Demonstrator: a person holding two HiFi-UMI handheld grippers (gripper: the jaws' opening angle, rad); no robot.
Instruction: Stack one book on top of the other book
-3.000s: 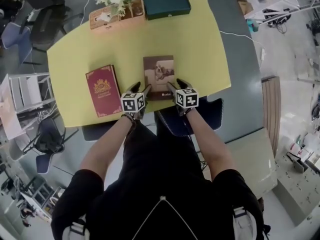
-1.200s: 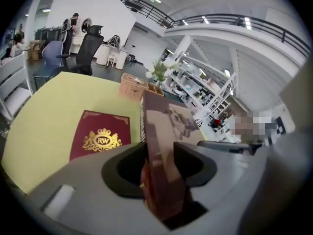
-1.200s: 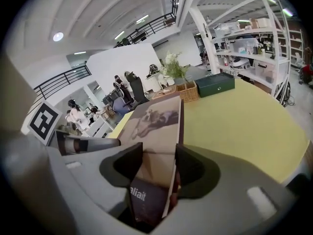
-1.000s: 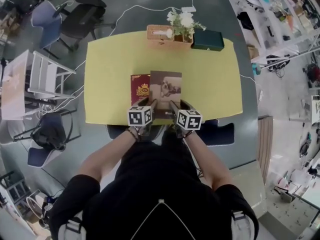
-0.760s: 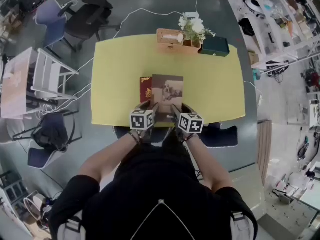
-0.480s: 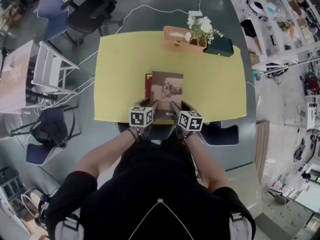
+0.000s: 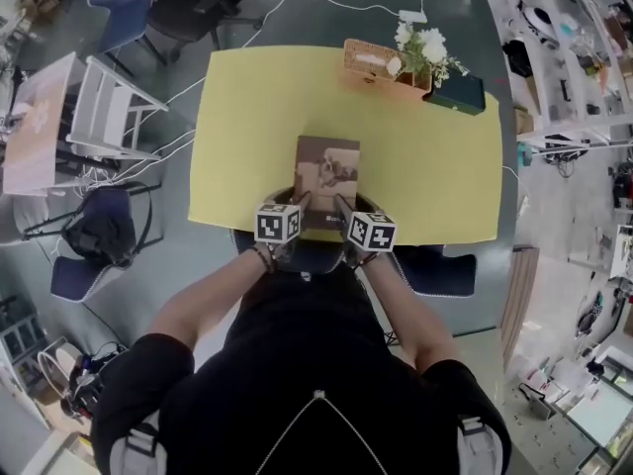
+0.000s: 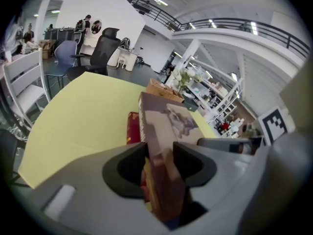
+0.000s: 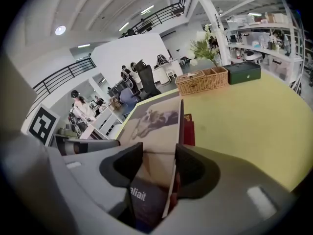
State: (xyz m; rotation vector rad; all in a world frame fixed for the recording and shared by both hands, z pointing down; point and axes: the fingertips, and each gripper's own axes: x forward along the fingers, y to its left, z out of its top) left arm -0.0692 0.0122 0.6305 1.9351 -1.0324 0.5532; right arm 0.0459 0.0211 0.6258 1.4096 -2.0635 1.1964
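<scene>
At the left of centre in the head view, the near left corner of the brown book (image 7: 328,171) is being clamped by the left hand-held gripper (image 7: 295,204), whose jaws are being pressed against cover and underside. A second ago a strip of the red book (image 8: 132,128) was showing to the left of the brown one. Now it is being covered almost wholly in the head view, and only a sliver is being caught in the gripper views. The brown book is thus being brought into line above it on the yellow desk (image 7: 247,117). At the right, the other near corner is being gripped likewise by the right hand-held gripper (image 7: 341,206). Lowering and release are probably all that is being left undone.
</scene>
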